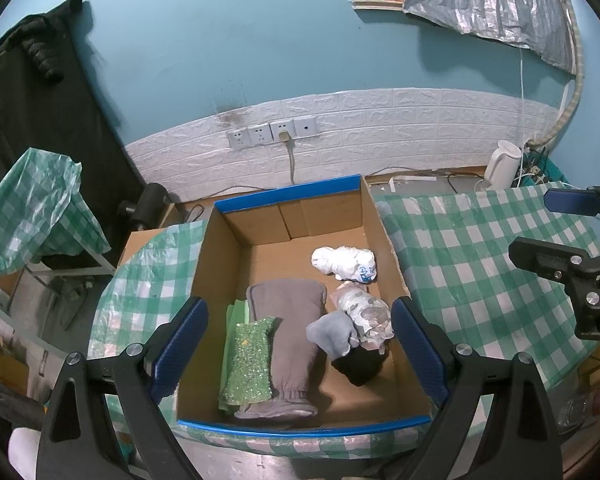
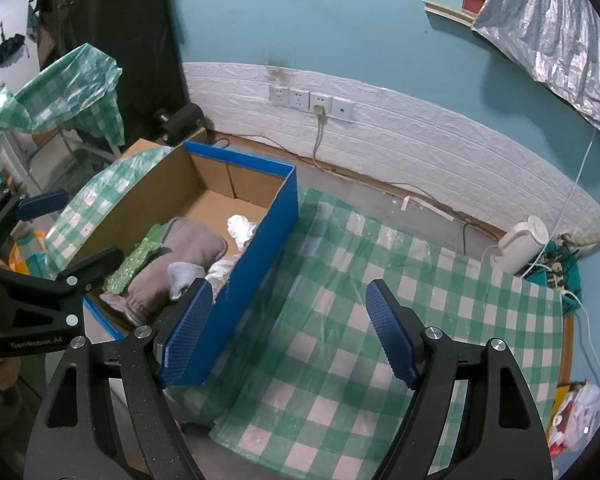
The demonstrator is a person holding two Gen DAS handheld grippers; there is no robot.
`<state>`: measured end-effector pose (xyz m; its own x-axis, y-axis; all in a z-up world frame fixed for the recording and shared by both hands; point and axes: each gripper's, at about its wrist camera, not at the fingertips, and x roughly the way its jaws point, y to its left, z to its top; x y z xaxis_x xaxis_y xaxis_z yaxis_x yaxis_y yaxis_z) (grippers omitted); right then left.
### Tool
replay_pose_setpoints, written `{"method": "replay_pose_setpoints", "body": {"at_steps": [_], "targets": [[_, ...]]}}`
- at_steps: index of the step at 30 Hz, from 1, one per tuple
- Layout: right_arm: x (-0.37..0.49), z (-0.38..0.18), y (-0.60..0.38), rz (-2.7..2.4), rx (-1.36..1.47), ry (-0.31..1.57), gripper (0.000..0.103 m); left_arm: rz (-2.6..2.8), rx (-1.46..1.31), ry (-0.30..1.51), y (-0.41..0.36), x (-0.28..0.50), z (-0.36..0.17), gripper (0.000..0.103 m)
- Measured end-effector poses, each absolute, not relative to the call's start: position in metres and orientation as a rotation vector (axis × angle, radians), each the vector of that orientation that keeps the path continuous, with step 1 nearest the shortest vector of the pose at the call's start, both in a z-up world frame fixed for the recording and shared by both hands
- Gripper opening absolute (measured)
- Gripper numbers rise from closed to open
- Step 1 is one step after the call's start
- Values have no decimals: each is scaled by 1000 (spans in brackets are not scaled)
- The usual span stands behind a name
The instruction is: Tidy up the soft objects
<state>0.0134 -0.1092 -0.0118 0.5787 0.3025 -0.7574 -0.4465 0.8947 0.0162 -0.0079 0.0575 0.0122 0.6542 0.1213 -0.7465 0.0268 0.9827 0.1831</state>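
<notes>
Checked tablecloth (image 2: 340, 340), cardboard box (image 1: 380, 224) holding grey trousers (image 1: 292, 332), both claws spread

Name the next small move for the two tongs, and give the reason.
Probably withdraw both and stop. The left tongs hang open over the cardboard box, holding nothing; the right tongs are open over bare checked cloth. The grey trousers, green sequin cloth and white bundle already lie inside, with nothing soft visible outside.

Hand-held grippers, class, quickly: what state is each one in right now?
Left hand-held gripper: open, holding nothing, above the cardboard box.
Right hand-held gripper: open, holding nothing, above the checked tablecloth.
</notes>
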Motion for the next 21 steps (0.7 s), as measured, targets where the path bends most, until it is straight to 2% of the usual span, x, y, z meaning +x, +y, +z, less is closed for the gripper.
{"method": "replay_pose_setpoints", "body": {"at_steps": [21], "targets": [[12,-13,-108,440,-187,851,79,56,185,857,56,-8,12,94]]}}
